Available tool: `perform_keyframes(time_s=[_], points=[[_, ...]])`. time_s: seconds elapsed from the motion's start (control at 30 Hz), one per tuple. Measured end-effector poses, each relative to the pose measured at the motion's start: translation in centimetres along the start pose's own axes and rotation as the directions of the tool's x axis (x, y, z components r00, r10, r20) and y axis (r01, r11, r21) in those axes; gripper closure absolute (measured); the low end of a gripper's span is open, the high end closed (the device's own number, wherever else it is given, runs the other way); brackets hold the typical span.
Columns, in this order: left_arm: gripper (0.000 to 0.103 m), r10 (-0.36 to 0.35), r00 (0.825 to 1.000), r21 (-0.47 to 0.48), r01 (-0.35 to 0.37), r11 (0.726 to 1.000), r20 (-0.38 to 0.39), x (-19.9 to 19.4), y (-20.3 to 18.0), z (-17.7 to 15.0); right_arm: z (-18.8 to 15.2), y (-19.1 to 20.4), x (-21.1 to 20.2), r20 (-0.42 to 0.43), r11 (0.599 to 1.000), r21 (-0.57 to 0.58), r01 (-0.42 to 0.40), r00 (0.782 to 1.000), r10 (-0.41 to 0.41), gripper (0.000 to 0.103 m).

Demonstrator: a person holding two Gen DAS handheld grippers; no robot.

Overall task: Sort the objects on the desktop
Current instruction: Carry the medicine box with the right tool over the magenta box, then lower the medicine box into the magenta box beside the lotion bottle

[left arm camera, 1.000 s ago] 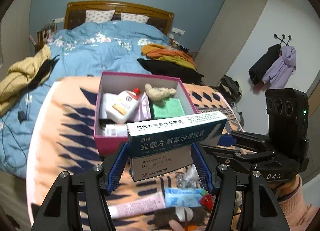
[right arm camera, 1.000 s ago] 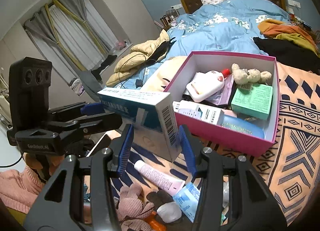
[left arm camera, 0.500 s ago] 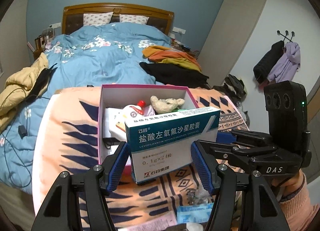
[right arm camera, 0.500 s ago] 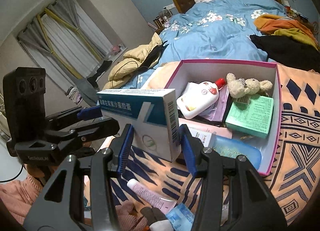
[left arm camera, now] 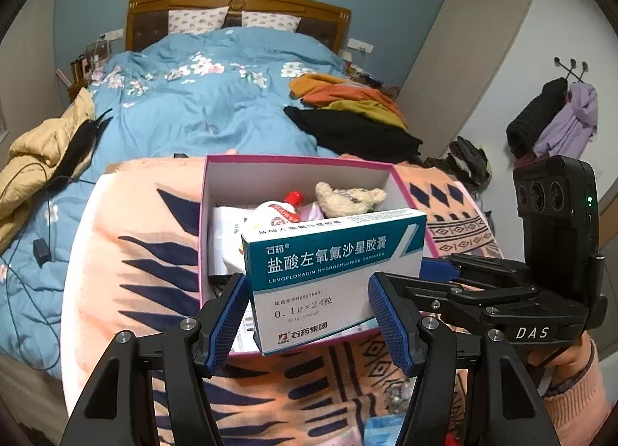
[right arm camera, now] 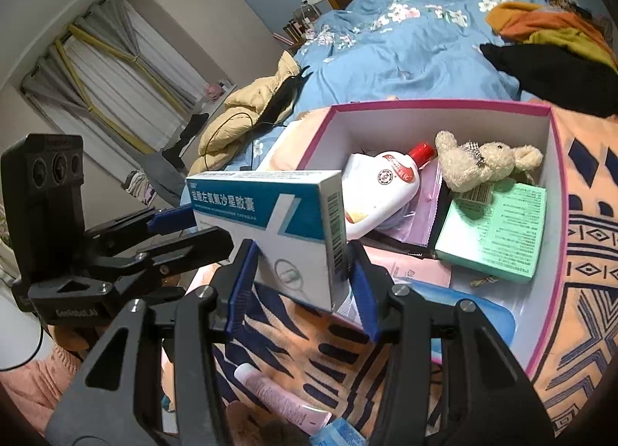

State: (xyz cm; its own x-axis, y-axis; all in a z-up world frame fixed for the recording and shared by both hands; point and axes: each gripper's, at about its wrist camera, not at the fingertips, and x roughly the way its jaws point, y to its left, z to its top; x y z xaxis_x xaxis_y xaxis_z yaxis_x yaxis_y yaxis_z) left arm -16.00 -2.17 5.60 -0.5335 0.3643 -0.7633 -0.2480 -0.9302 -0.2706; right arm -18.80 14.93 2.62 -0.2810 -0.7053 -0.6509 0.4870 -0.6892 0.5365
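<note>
Medicine carton [left arm camera: 332,252] is up in the air over the near edge of the pink storage box [right arm camera: 440,106], w/ both grippers on it: left gripper [left arm camera: 305,314] fingers pinch its lower sides, right gripper [right arm camera: 301,280] fingers pinch the barcode end. Thin card, prob. light & mostly hollow, so it'll dent if squeezed hard; glossy faces could slip. Best hold is near the stiffer corners/ends, not mid-panel. Bottle, plush toy & green pack already lie inside the box

Pink tube [right arm camera: 284,399] half behind claw
</note>
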Motion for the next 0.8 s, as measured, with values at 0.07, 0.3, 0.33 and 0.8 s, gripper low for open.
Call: perform_keyframes(time_s=[0.07,0.3,0.33,0.8], points=[[0.038,0.005,1.0,-0.007,-0.005,1.0,-0.013,0.8,0.4,0.2,0.2,-0.5,0.6,-0.01,1.0,0.016,0.002,1.0,-0.001,0.053],[0.038,0.021,0.998,-0.03,-0.023,0.999,-0.058,3.5,1.6,0.8,0.7,-1.9,2.6,-0.04,0.999,0.047,0.02,0.999,-0.018,0.053],[0.038,0.023,0.998,-0.033,-0.025,0.999,-0.063,3.9,1.8,0.8,0.8,-2.1,2.9,-0.045,0.998,0.053,0.022,0.999,-0.019,0.053],[0.038,0.054,0.992,-0.046,-0.06,0.997,-0.111,7.2,3.0,0.2,0.9,-4.5,5.8,-0.091,0.993,0.109,0.034,0.996,-0.024,0.053]])
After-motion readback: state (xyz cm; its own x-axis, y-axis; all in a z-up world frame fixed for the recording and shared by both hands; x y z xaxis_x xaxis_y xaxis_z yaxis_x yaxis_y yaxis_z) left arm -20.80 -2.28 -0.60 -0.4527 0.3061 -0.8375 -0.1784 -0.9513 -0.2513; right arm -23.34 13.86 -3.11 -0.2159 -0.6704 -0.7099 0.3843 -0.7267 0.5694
